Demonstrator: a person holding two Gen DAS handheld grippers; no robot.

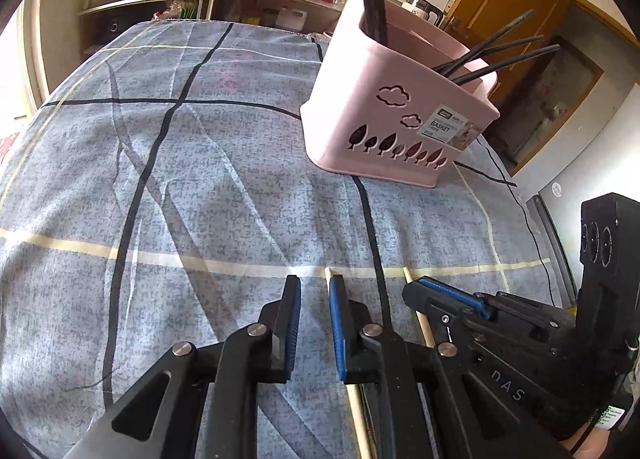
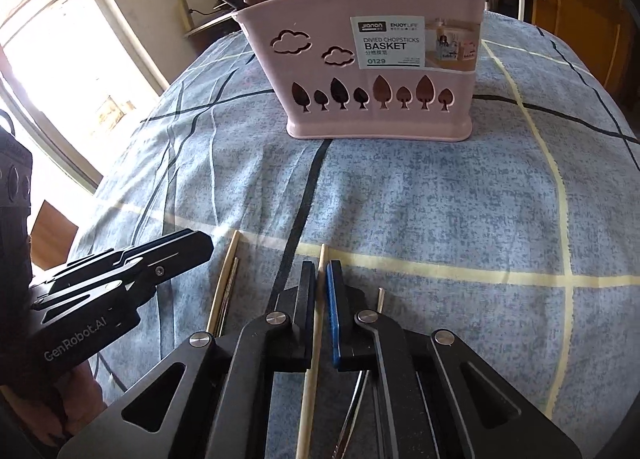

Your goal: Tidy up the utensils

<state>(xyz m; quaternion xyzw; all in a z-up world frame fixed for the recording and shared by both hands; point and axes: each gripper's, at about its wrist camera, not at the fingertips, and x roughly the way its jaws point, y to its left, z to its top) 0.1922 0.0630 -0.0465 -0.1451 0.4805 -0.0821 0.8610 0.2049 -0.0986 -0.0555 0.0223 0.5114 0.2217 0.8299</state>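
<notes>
Right gripper (image 2: 322, 279), lower centre, pinches 1 pale chopstick (image 2: 310, 379) near its tip; off-centre hold risks pivoting or slipping before the pink basket (image 2: 380, 59), upper centre; left gripper (image 1: 314, 291) narrow, empty

Basket (image 2: 384, 71): smooth pink plastic w/ glossy paper label (image 2: 416, 43). Cloth (image 2: 440, 219): matt woven fabric, creased. Chopstick (image 2: 316, 323): pale bare wood. Gripper (image 2: 320, 279): matt black plastic, blue pads.
</notes>
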